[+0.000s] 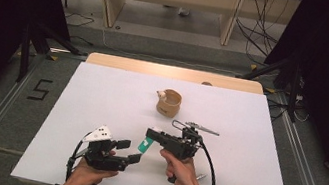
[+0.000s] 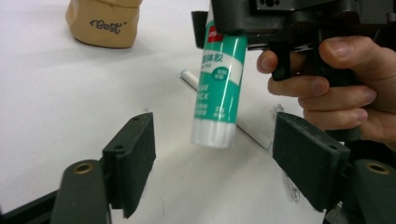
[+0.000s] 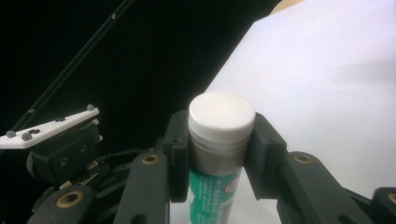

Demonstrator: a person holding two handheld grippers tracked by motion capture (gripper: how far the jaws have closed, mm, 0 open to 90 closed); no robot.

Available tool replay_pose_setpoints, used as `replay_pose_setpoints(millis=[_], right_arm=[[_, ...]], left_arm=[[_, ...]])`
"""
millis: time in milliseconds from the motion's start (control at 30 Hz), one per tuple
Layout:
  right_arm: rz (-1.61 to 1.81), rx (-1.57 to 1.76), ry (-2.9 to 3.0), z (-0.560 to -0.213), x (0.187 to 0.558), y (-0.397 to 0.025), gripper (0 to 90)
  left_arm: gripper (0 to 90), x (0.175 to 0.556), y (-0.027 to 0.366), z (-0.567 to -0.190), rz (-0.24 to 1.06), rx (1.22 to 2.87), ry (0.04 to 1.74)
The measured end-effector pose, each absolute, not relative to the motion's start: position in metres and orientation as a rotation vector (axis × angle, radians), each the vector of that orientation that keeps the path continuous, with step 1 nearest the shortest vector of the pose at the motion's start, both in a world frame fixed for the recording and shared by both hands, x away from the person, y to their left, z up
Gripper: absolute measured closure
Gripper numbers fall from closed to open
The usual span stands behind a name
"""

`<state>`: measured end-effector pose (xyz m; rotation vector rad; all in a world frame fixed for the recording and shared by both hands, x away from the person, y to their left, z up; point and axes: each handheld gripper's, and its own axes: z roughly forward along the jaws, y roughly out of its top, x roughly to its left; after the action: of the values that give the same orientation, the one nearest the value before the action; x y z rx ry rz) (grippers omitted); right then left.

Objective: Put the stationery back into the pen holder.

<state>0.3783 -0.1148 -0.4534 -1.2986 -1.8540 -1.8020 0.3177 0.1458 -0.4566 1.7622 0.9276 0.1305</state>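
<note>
The white surface (image 1: 101, 97) covers most of the high view, with a wooden edge at its far side. Near the middle stands a small tan pot (image 1: 169, 103) with the word "Best" on it. The right gripper (image 1: 146, 144) points toward the left one, and its jaws are closed on a green and white glue stick (image 2: 218, 88), which is held above the surface and tilted. The left gripper (image 1: 128, 150) is just beside it, its jaws wide open with nothing between them; the lower end of the glue stick hangs in front of this gap. A thin white stick (image 2: 233, 112) lies on the surface behind the glue stick.
</note>
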Motion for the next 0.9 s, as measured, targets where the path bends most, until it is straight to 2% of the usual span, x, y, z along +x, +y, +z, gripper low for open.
replay_pose_setpoints(millis=[900], right_arm=[[-1.957,-1.442,-2.082,-0.416,0.410,-0.147,65.7]], left_arm=[[18.3,0.326,0.175,-0.466,0.255,1.842,0.933]])
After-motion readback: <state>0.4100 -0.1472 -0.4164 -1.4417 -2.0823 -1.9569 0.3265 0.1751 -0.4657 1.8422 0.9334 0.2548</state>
